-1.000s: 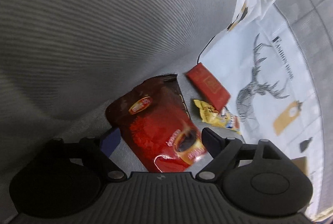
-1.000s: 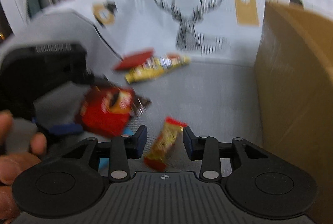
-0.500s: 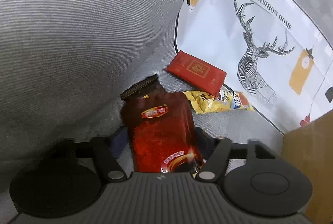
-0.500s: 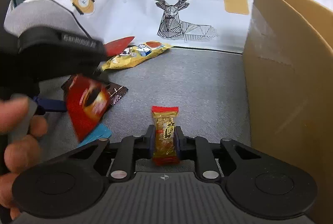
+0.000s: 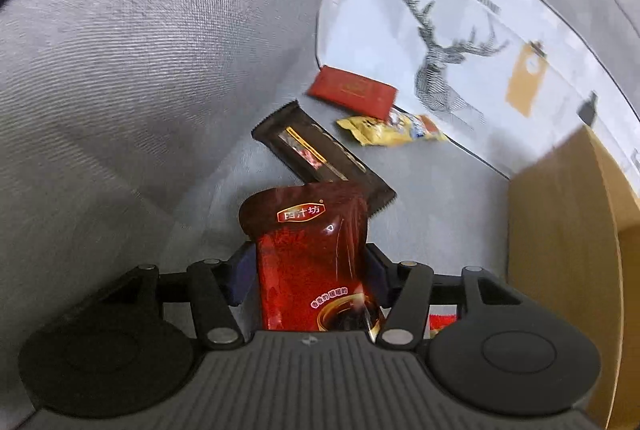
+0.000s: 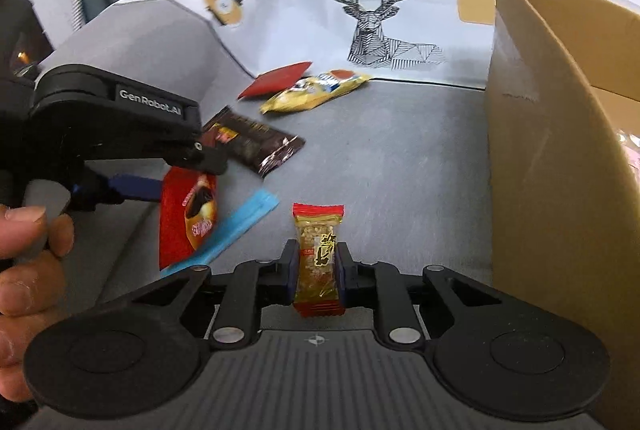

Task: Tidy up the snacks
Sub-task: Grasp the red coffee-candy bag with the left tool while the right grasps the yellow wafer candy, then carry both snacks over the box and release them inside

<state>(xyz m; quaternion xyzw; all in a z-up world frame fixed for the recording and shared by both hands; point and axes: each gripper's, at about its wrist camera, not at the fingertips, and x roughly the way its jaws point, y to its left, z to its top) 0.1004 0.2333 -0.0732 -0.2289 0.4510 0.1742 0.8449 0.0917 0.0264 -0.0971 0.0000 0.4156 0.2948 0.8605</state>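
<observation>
My left gripper (image 5: 310, 270) is shut on a red snack pouch (image 5: 308, 254) and holds it above the grey sofa seat; it also shows in the right wrist view (image 6: 188, 214). My right gripper (image 6: 317, 266) is shut on a small gold candy bar with red ends (image 6: 318, 254). A dark brown wrapper (image 5: 320, 154), a flat red packet (image 5: 352, 92) and a yellow packet (image 5: 392, 130) lie on the seat ahead. A blue wrapper (image 6: 236, 226) lies under the left gripper.
An open cardboard box (image 6: 560, 158) stands on the right, also in the left wrist view (image 5: 560, 230). A white deer-print cloth (image 6: 380, 6) covers the sofa back. The grey armrest (image 5: 140, 50) rises on the left.
Both grippers closed on their snacks and lifted them. The red pouch came off the dark brown wrapper, which now lies uncovered. The right gripper's candy bar is off the seat.
</observation>
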